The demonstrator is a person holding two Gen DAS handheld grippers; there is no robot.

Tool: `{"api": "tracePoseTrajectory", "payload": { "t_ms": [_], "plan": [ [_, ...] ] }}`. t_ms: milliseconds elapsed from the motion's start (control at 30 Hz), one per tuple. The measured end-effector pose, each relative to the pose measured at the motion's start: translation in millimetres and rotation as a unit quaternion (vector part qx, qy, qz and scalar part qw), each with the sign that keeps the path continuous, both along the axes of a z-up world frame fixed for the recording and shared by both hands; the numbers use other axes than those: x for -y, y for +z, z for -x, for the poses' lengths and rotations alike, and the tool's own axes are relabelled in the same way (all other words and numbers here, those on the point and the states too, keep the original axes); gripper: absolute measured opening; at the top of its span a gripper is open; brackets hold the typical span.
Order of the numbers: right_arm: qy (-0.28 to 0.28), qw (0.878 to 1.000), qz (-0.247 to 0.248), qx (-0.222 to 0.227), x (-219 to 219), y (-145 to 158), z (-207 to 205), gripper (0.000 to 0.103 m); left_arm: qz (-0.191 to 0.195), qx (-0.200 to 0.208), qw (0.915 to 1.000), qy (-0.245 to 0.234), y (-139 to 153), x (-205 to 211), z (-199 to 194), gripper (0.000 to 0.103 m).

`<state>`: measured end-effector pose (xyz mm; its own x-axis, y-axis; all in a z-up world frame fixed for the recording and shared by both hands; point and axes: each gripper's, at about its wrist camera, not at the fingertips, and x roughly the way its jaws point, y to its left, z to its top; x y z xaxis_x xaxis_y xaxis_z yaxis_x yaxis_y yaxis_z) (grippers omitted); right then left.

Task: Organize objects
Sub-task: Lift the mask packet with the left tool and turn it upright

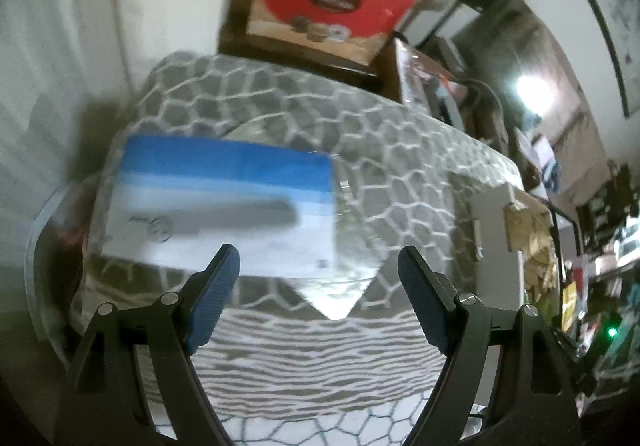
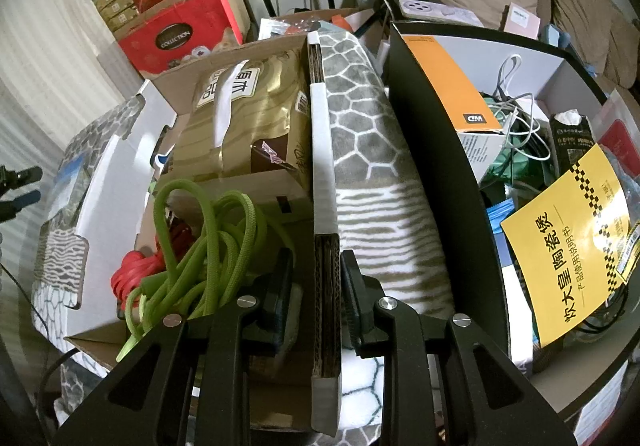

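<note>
Fingers astride cardboard wall

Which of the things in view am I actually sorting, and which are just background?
In the job:
blue-and-white box in clear bag
cardboard box wall, clamped by right gripper
green rope
left gripper, open

Lying about:
red gift boxes
yellow manual
gold pack

We see a flat blue-and-white card in a clear plastic sleeve lying on the grey patterned blanket, and a coiled lime-green rope inside the open cardboard box.
</note>
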<state>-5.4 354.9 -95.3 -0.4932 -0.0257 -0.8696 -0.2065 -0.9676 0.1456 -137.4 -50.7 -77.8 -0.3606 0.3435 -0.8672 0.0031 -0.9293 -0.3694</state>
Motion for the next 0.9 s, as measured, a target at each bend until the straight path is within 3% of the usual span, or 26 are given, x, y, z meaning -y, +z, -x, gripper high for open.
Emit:
{"api": "tracePoseTrajectory", "payload": {
  "t_ms": [167, 300, 500, 667, 800, 900],
  "plan": [
    [0.0, 1.0, 0.001, 0.0, 0, 0, 0, 0.025, -0.052, 0.02, 0.9973, 0.047, -17, 29, -9, 0.079],
    [0.0, 1.0, 0.001, 0.0, 1, 0, 0, 0.025, -0.115, 0.039, 0.9884, 0.092, -36, 49, -17, 0.079],
    [-0.001, 1.0, 0.001, 0.0, 1, 0, 1, 0.025, -0.173, 0.047, 0.9737, 0.14, -53, 64, -25, 0.079],
    [0.0, 1.0, 0.0, 0.0, 0, 0, 0, 0.026, -0.195, 0.045, 0.9675, 0.155, -60, 61, -20, 0.077],
    [0.0, 1.0, 0.0, 0.001, 1, -1, 0, 0.026, -0.216, 0.042, 0.9578, 0.185, -65, 65, -14, 0.076],
    [0.0, 1.0, 0.0, 0.001, 0, -1, -1, 0.026, -0.218, 0.031, 0.9527, 0.21, -66, 68, -12, 0.065]
  ]
}}
